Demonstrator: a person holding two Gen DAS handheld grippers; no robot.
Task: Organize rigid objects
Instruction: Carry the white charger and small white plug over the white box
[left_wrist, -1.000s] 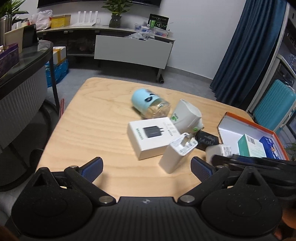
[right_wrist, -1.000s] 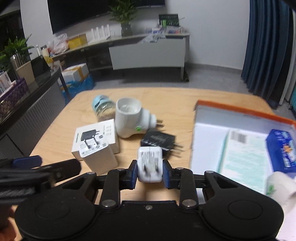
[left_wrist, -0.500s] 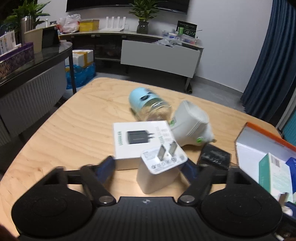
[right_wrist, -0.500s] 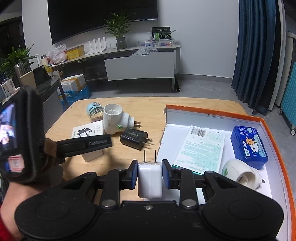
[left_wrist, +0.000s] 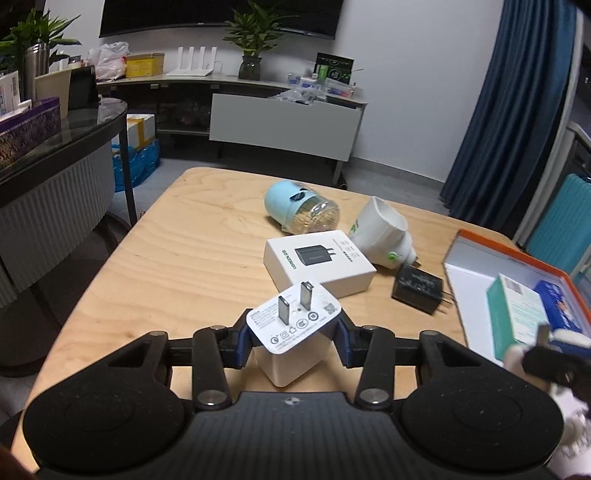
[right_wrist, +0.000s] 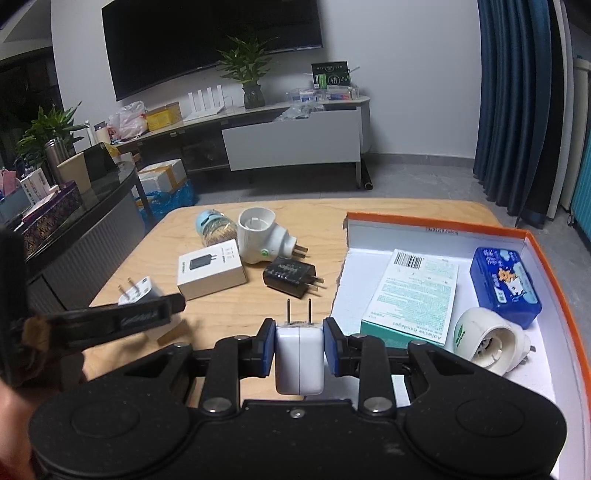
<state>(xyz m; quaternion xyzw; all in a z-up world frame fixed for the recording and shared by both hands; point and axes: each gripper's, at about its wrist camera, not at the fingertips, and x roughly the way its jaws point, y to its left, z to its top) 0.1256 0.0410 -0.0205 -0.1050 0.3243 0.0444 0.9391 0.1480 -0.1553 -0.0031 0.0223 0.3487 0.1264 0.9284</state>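
Observation:
My left gripper (left_wrist: 293, 339) holds a white block charger (left_wrist: 291, 325) with its two flat prongs up. Its jaws are closing and the blue pads press the charger's sides, just over the wooden table (left_wrist: 192, 251). My right gripper (right_wrist: 299, 347) is shut on a small white charger (right_wrist: 299, 354) with thin prongs pointing away, at the left edge of the orange-rimmed box (right_wrist: 436, 225). The right wrist view shows the left gripper's finger (right_wrist: 122, 321) and its charger (right_wrist: 138, 290) at the left.
On the table lie a white charger carton (left_wrist: 317, 262), a black charger (left_wrist: 417, 288), a white plug adapter (left_wrist: 380, 232) and a blue-lidded jar (left_wrist: 299, 212). The box holds a green bandage carton (right_wrist: 413, 295), a blue tin (right_wrist: 504, 284) and another white adapter (right_wrist: 491, 339).
The left jaws went from wide open to shut around the white block charger. The right gripper drew back from the table's clutter with its small charger, ending beside the box.

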